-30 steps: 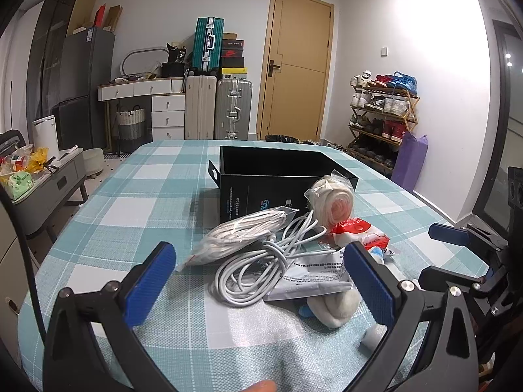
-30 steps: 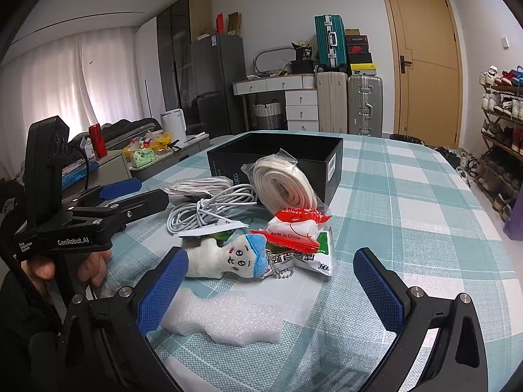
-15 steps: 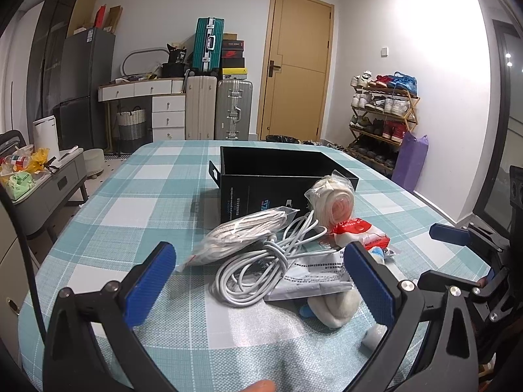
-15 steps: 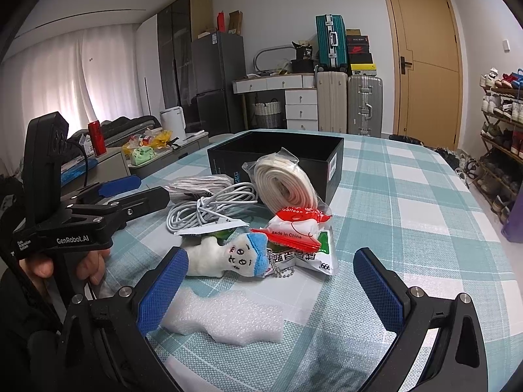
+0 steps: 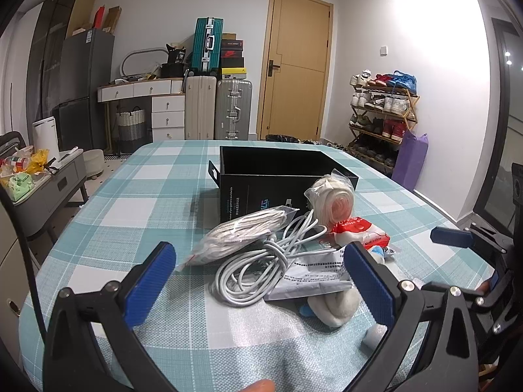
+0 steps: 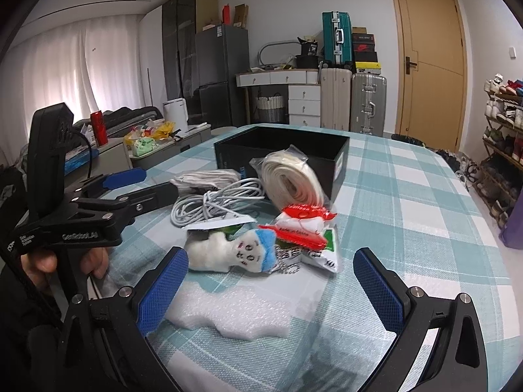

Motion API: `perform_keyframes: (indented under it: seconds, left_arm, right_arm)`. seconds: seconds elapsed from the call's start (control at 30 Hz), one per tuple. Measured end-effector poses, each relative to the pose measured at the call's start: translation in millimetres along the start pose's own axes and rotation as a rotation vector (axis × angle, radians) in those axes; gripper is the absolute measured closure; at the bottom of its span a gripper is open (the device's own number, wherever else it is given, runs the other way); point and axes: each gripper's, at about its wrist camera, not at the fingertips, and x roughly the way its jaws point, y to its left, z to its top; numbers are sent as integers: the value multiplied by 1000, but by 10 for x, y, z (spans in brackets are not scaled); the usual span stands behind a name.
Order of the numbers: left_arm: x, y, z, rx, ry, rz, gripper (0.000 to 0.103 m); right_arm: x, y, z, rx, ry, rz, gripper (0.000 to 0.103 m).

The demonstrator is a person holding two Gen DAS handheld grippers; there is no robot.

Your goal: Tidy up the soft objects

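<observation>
A heap of soft items lies before an open black box (image 5: pixel 281 176) (image 6: pixel 294 150) on the checked tablecloth. It holds a white cable coil (image 5: pixel 258 271) (image 6: pixel 212 202), a bagged cord bundle (image 5: pixel 242 238), a bagged white strap roll (image 5: pixel 333 199) (image 6: pixel 291 179), a red-and-white packet (image 5: pixel 356 232) (image 6: pixel 304 222), a plush figure (image 6: pixel 235 251) and a white foam piece (image 6: pixel 228 317). My left gripper (image 5: pixel 261 284) stands open just short of the cable. My right gripper (image 6: pixel 271 287) is open over the foam, near the plush.
The table (image 5: pixel 130 196) stretches left and far beyond the box. A grey side cabinet (image 5: pixel 49 179) with clutter stands off its left edge. Suitcases (image 5: pixel 222 104), a door and a shoe rack (image 5: pixel 382 114) line the back of the room. A hand (image 6: pixel 65 261) holds the left gripper.
</observation>
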Motion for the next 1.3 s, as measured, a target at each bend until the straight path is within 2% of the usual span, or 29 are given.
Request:
perform_keyframes:
  seconds: [0.4, 0.67, 0.9, 0.97, 1.03, 1.3]
  left_arm:
    - [-1, -9, -9, 0, -1, -2, 0]
    - [1, -4, -4, 3, 0, -1, 0]
    - [19, -14, -21, 5, 2, -3, 0]
    - [21, -13, -23, 7, 2, -3, 0]
    - [24, -14, -26, 8, 3, -4, 0]
    - [54, -107, -17, 61, 42, -4, 0]
  right_arm:
    - [102, 173, -123, -24, 89, 37, 0]
    - [192, 277, -212, -54, 133, 25, 0]
    - [255, 229, -243, -8, 177, 35, 0]
    - [265, 215, -245, -4, 182, 34, 1]
    - [261, 213, -244, -9, 181, 41, 10]
    - [169, 183, -204, -18, 135, 36, 11]
